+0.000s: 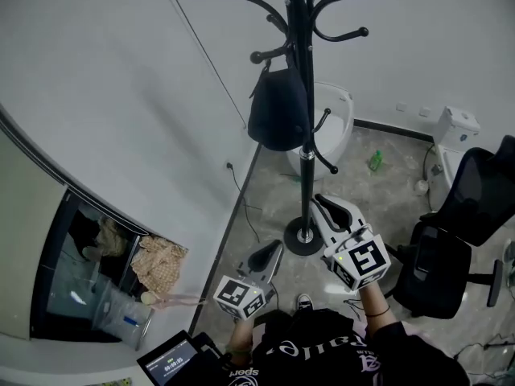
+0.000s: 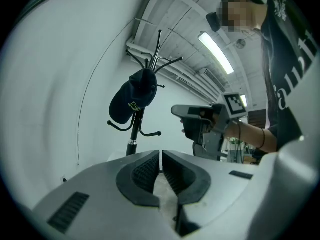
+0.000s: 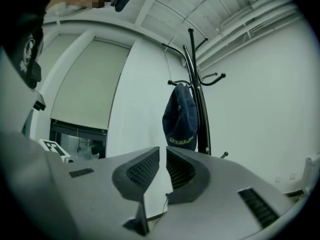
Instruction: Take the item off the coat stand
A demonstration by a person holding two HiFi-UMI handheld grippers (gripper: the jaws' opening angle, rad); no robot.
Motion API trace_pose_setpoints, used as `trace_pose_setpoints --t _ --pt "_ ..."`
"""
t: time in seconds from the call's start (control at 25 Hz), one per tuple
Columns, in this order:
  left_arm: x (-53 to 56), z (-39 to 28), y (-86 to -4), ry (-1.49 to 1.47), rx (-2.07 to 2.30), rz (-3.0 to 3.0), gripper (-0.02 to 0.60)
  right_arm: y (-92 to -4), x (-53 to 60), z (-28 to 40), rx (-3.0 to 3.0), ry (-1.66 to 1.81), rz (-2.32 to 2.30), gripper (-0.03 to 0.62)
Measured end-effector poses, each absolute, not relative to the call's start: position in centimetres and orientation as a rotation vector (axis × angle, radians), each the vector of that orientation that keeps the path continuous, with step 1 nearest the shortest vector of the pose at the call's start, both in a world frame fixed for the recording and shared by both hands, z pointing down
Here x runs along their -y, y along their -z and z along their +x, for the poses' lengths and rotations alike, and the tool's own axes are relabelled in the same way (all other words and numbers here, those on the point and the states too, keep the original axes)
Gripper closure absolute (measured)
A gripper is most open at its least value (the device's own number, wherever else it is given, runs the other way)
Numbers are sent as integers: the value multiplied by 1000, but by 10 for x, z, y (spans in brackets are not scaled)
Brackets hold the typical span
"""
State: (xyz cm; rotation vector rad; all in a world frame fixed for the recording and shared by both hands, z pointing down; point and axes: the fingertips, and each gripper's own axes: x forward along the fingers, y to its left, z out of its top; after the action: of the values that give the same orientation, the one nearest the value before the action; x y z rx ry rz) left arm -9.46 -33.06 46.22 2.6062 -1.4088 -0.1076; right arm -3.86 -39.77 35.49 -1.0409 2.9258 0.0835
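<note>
A dark navy cap [image 1: 278, 107] hangs on a hook of the black coat stand [image 1: 303, 71], which stands close to the white wall. Both grippers are below the cap and apart from it, near the stand's base. My left gripper [image 1: 267, 257] is shut and holds nothing. My right gripper [image 1: 331, 207] is beside the pole, also shut and empty. The left gripper view looks up at the cap [image 2: 132, 96] over closed jaws [image 2: 161, 156], with the right gripper [image 2: 205, 124] at its right. In the right gripper view, the cap [image 3: 180, 116] hangs on the stand [image 3: 201, 119] beyond the jaws [image 3: 163, 153].
The stand's round base [image 1: 304, 238] rests on the grey floor. A black office chair [image 1: 455, 240] is at the right. White fixtures [image 1: 342, 115] [image 1: 455, 131] and a green bottle [image 1: 375, 161] lie behind the stand. A cable runs along the wall foot [image 1: 241, 199].
</note>
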Motion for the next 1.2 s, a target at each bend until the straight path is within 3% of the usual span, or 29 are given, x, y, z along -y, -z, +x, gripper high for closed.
trace_pose_setpoints --t 0.16,0.28,0.6,0.96,1.0,1.04,1.2 --pt "344 -95 -464 109 1429 2586 578 -313 426 -48 -2878 -209 -1000 555" --pt "353 -95 -466 102 1432 2585 578 -286 444 -58 -2865 -308 -991 439" --pt "375 -94 -463 88 1375 2615 577 -241 498 -87 -2781 -414 -1108 391" --pt "395 -106 -460 54 1265 2662 578 -244 529 -111 -2824 -426 -1225 396" --pt "397 -108 -459 54 1256 2666 578 -245 531 -111 -2825 -445 -1260 441" --pt "398 -111 -459 52 1249 2668 578 -246 533 -109 -2820 -463 -1295 529" --pt "403 -125 -459 58 1236 2669 578 -235 533 -103 -2750 -442 -1316 566"
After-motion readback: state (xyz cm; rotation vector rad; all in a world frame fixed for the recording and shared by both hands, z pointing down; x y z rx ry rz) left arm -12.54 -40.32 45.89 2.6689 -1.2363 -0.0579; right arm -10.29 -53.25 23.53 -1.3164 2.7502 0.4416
